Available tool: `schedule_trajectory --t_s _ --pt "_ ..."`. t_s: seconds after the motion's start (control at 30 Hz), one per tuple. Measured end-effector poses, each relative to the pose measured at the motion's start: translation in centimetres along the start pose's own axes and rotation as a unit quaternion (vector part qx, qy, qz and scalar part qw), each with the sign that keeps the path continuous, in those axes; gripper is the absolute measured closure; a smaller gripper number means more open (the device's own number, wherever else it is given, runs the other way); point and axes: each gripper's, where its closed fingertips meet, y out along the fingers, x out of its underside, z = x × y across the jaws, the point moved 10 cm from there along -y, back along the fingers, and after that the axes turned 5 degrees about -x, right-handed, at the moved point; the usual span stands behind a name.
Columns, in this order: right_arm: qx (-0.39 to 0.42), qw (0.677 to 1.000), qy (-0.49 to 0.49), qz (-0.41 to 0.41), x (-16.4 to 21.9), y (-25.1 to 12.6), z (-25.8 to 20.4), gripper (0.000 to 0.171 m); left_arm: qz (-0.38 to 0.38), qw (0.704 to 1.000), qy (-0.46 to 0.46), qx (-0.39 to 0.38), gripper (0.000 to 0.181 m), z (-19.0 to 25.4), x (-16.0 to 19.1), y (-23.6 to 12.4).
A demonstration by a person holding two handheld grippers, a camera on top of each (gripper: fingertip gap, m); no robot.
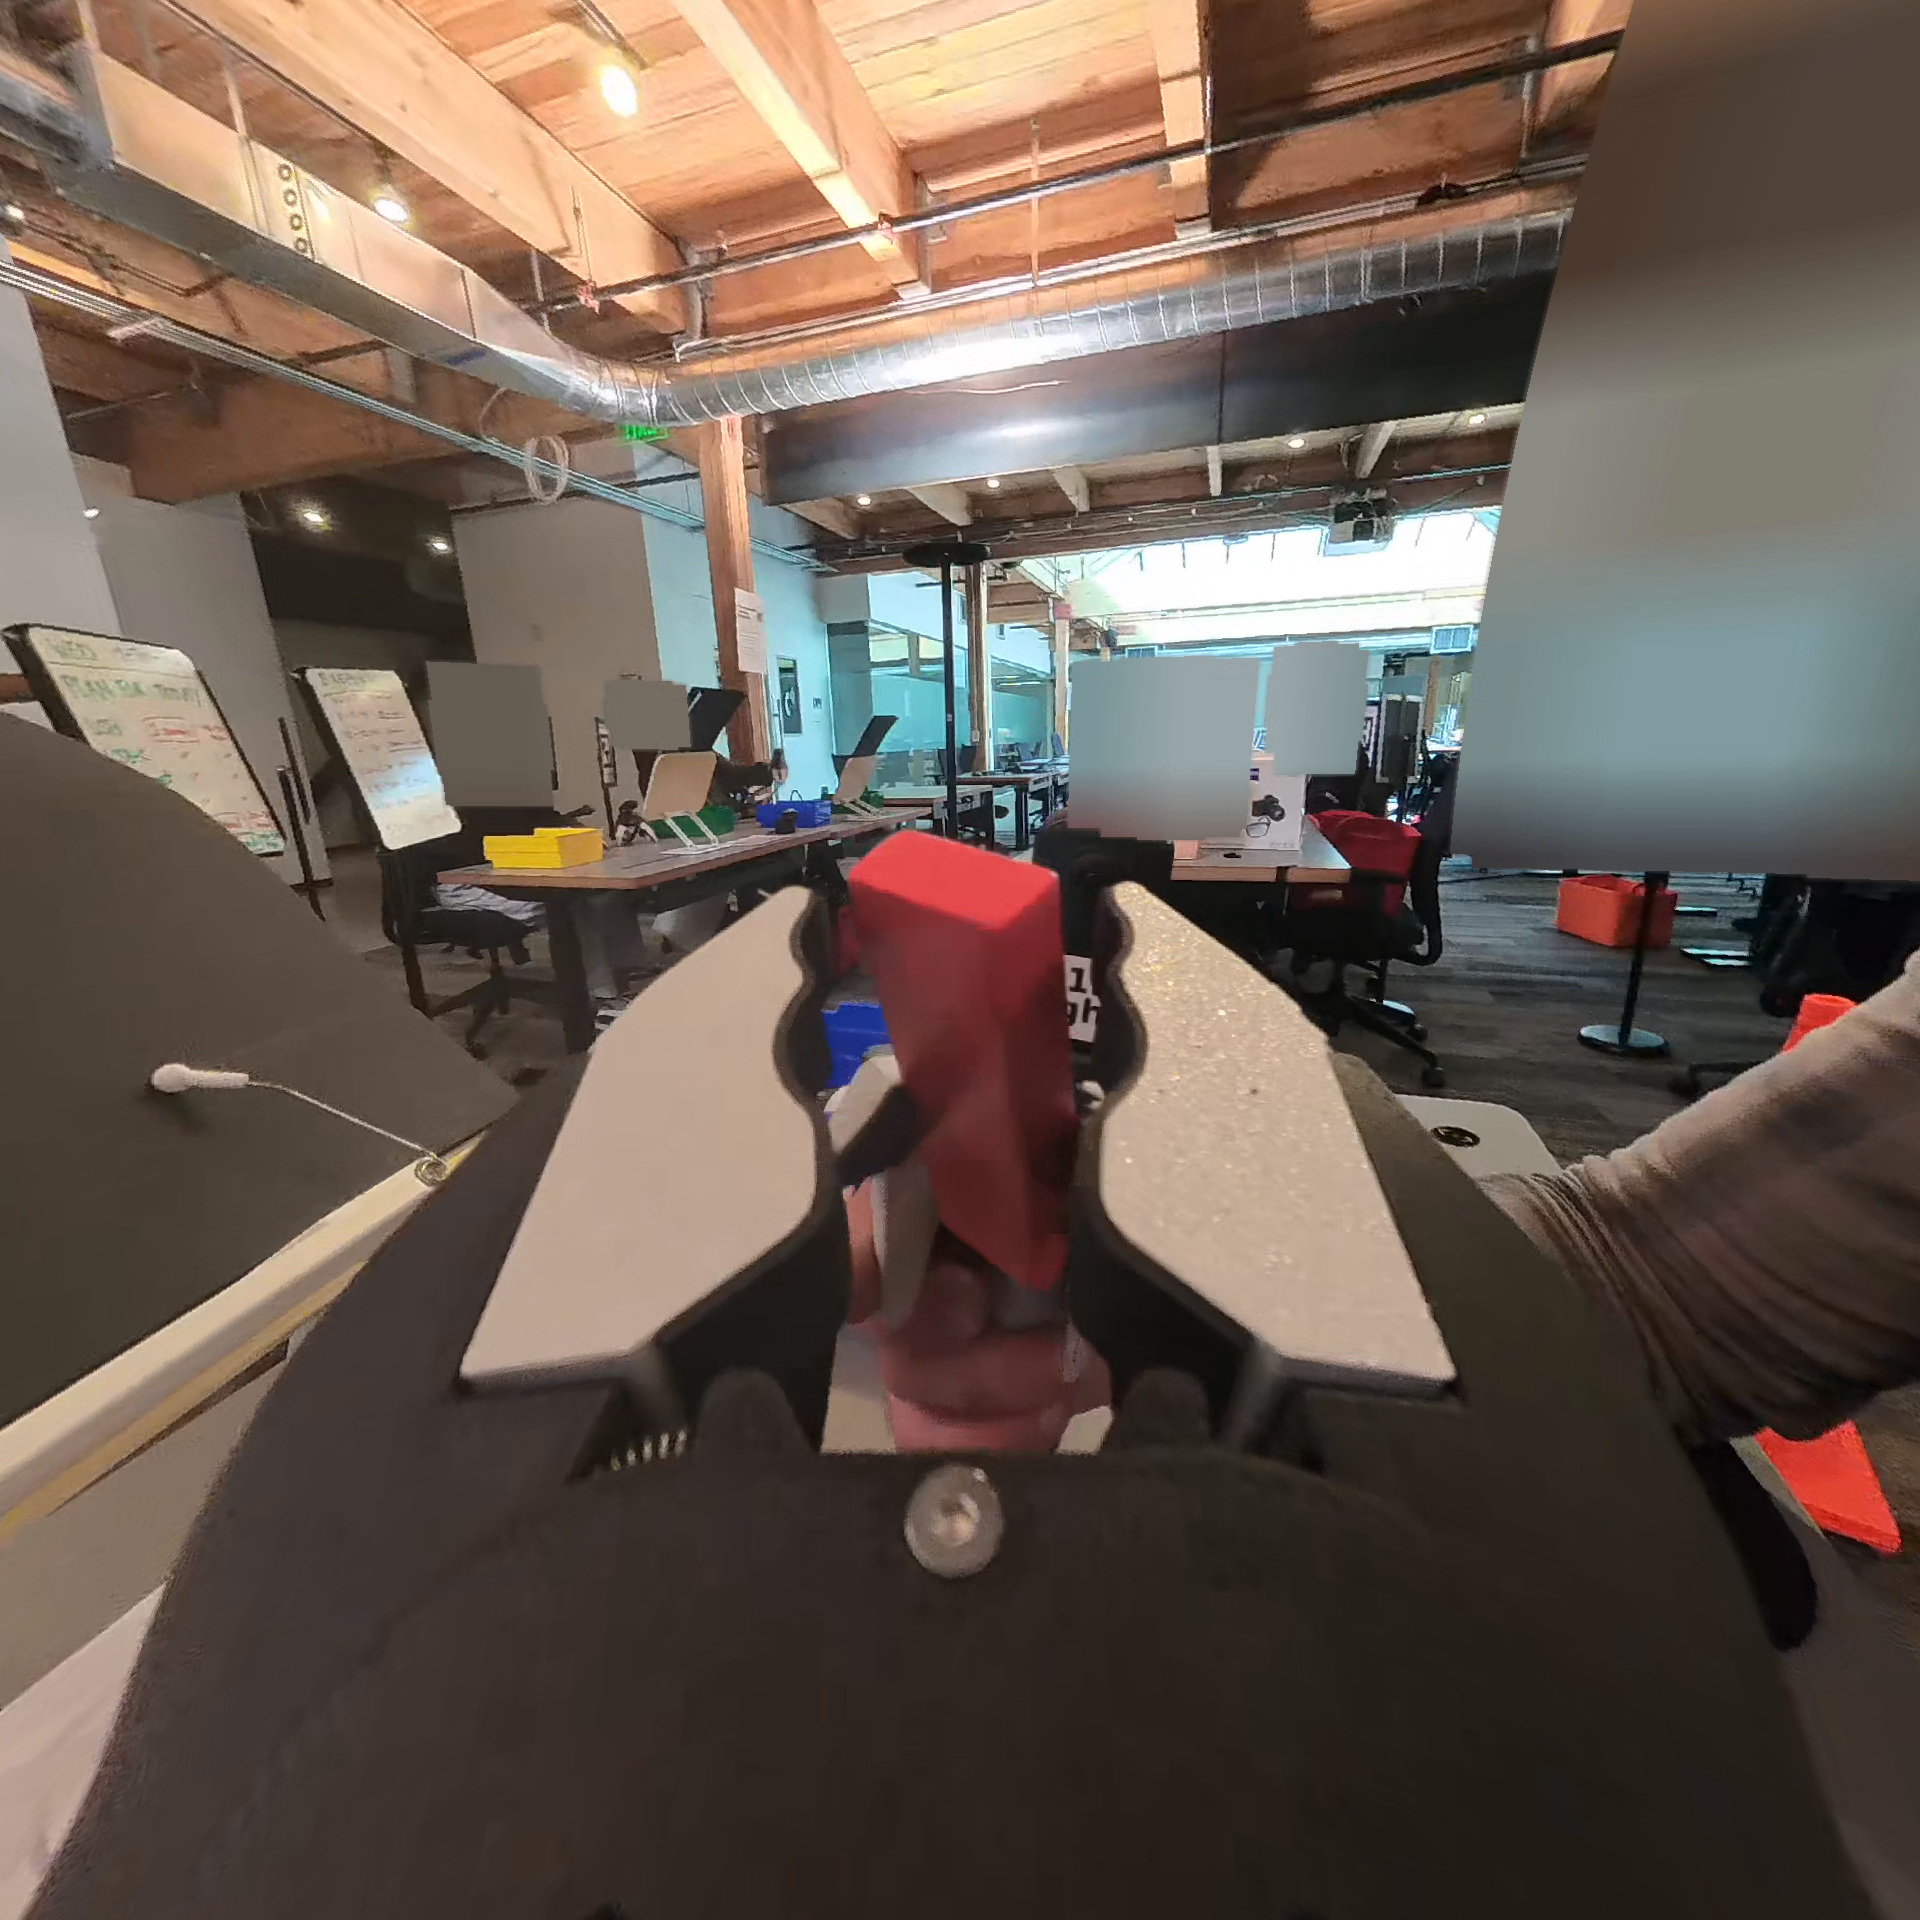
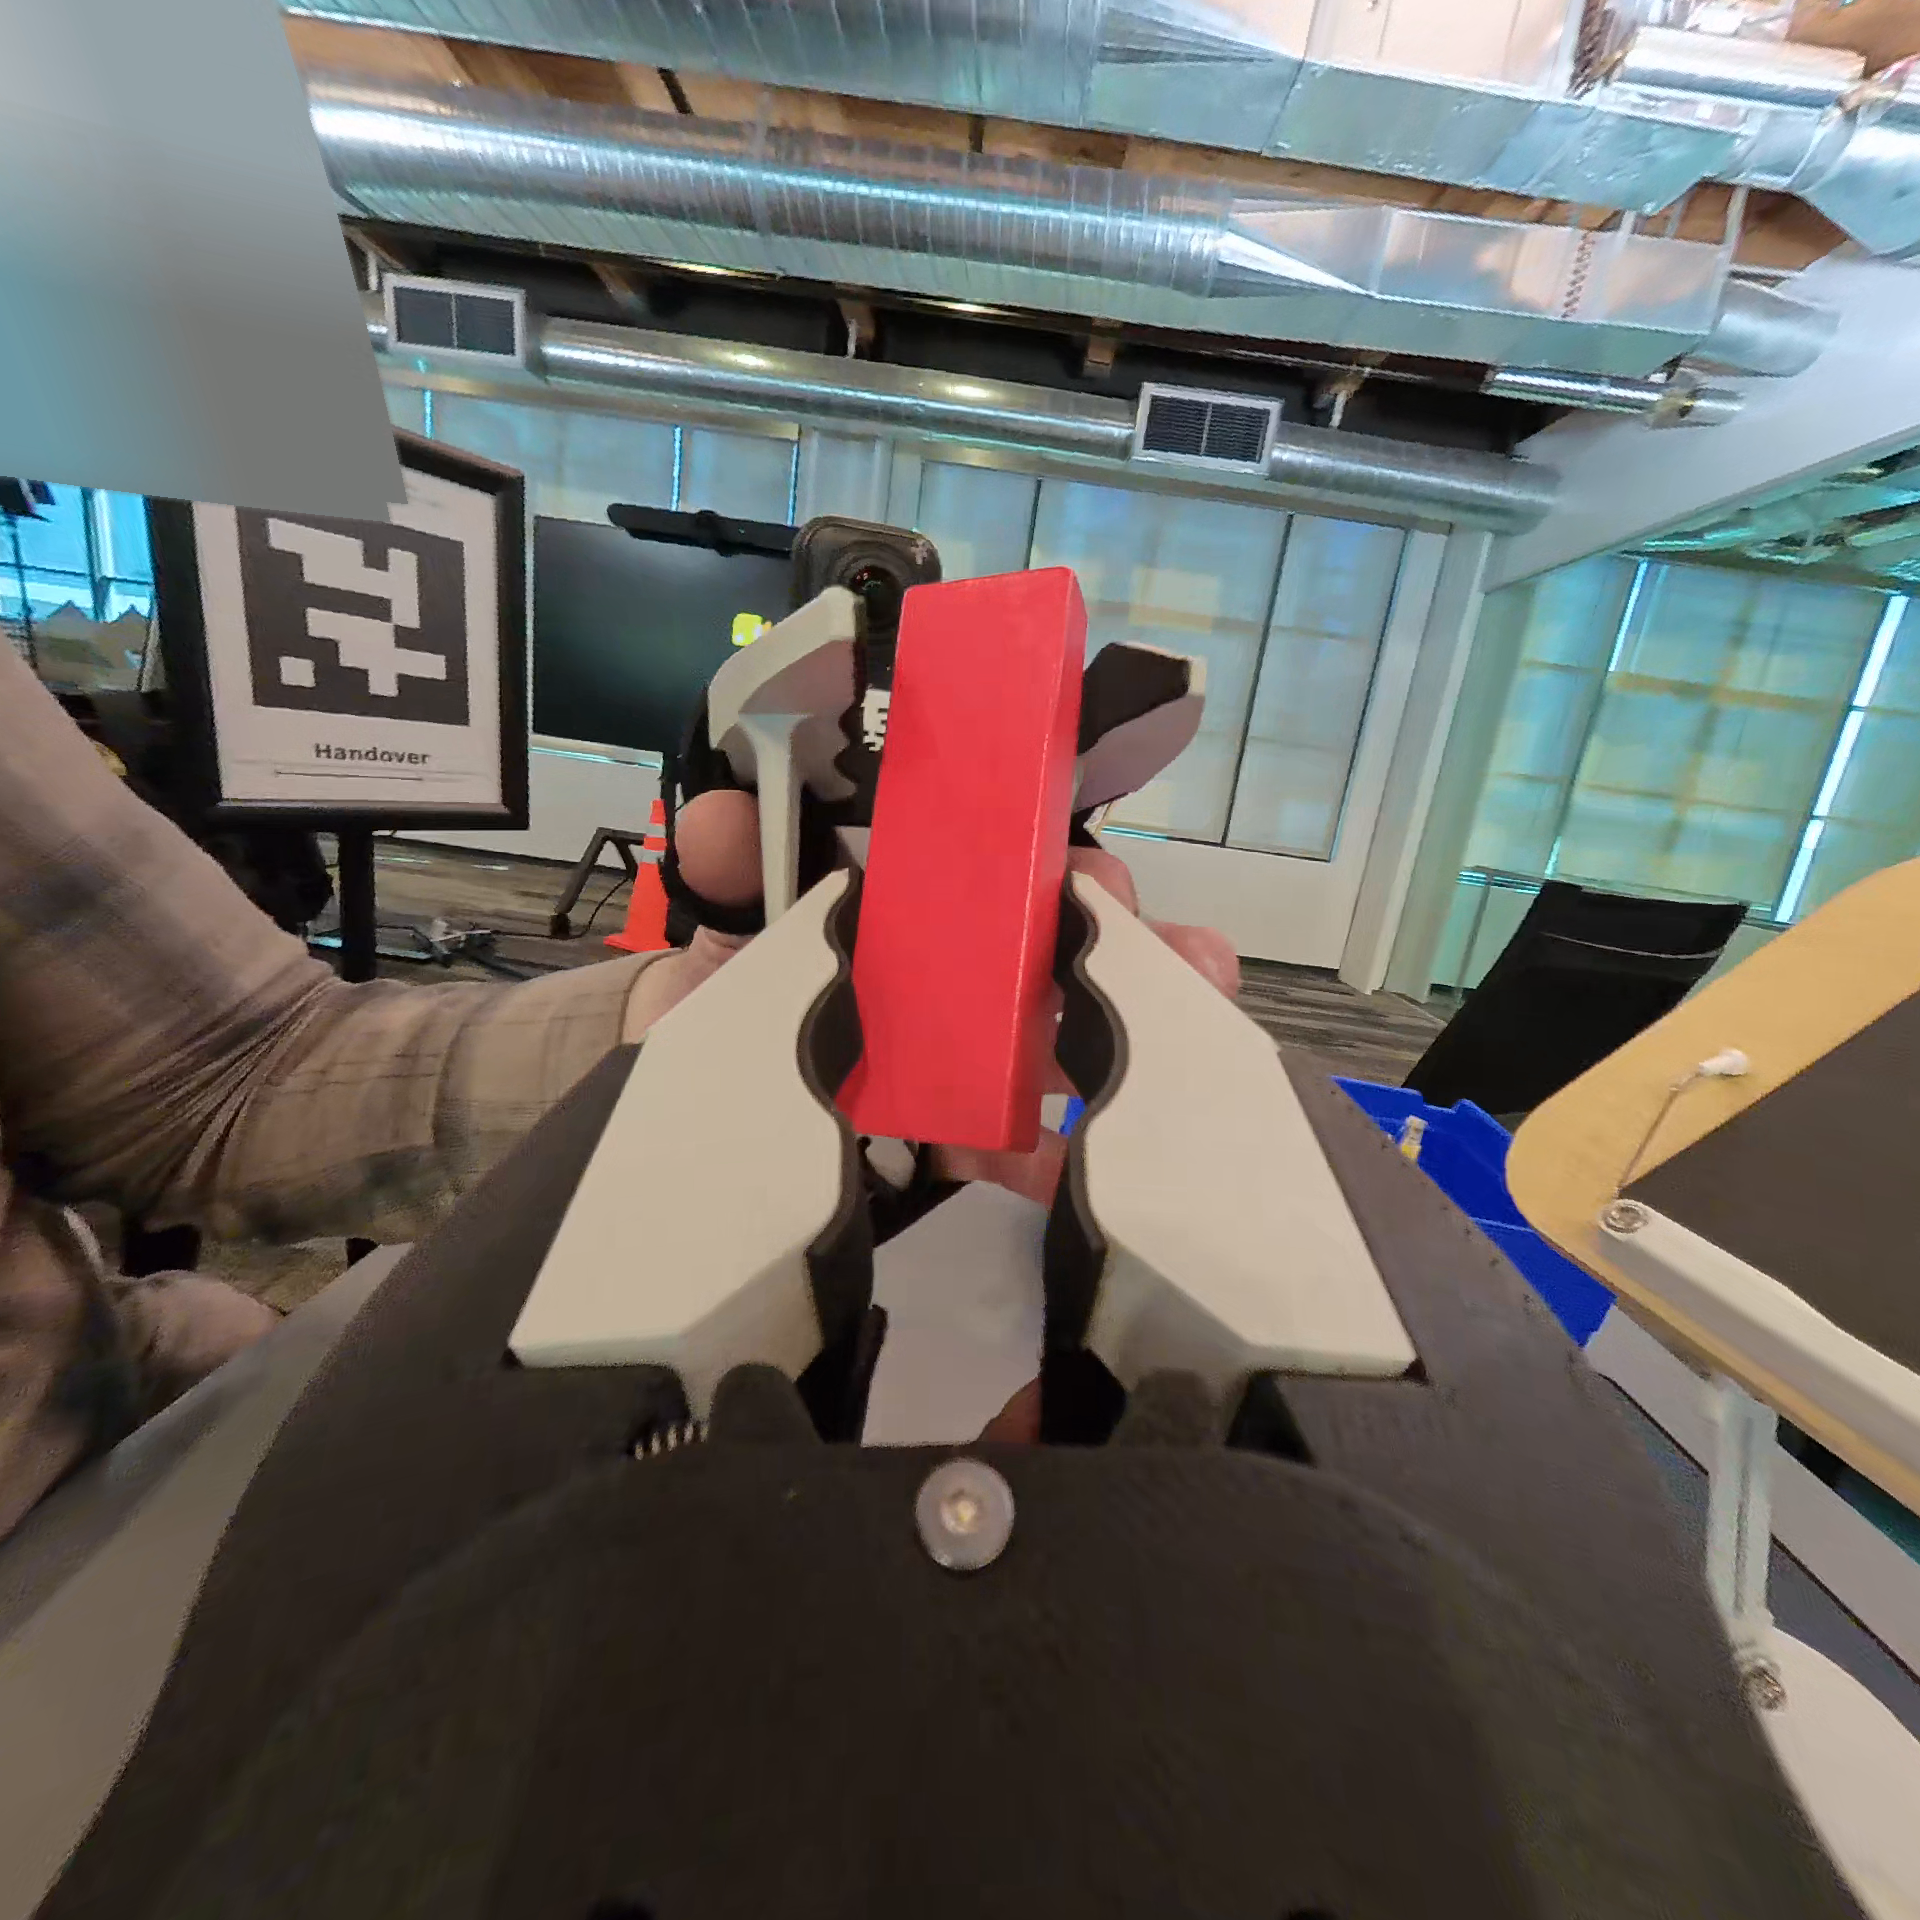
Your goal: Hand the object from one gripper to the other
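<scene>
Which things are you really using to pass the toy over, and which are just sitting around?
In the job:
red block
right gripper, shut on the block
left gripper, open around the block

Just lying about:
orange cone
blue bin
yellow trays on a far desk
whiteboards

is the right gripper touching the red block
Touching. The right wrist view shows the right gripper with both dark pads pressed against the sides of the red block, no gap.
</scene>
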Motion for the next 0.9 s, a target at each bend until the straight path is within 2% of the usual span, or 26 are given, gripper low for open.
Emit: schedule_trajectory --t_s 0.1,0.27,0.4,0.5,0.57,0.67,0.9 --pt "-0.015 1.000 0.012 -0.005 0.2 0.2 -0.1 0.139 -0.004 1.000 0.005 0.011 0.132 0.2 -0.1 0.1" --pt "-0.021 0.999 0.024 0.005 0.2 -0.4 0.2 0.139 -0.027 0.999 0.043 -0.014 0.144 0.2 -0.6 -0.3" --pt "-0.038 0.999 0.025 -0.005 0.2 -0.5 0.2 0.139 -0.085 0.990 0.108 -0.022 0.142 0.7 -1.3 -0.4" --pt "-0.071 0.997 0.037 -0.001 0.2 -0.5 -0.2 0.139 -0.132 0.985 0.108 0.011 0.137 1.2 -1.6 -0.4" --pt "-0.095 0.994 0.049 0.007 0.4 -0.4 -0.4 0.139 -0.140 0.983 0.114 0.029 0.135 1.5 -1.6 -0.3" --pt "-0.120 0.990 0.074 0.023 0.6 -0.3 -0.6 0.139 -0.143 0.982 0.111 0.045 0.142 1.8 -1.3 0.0" --pt "-0.135 0.986 0.087 0.033 0.9 -0.3 -0.6 0.138 -0.143 0.983 0.109 0.046 0.144 2.1 -1.1 0.0"
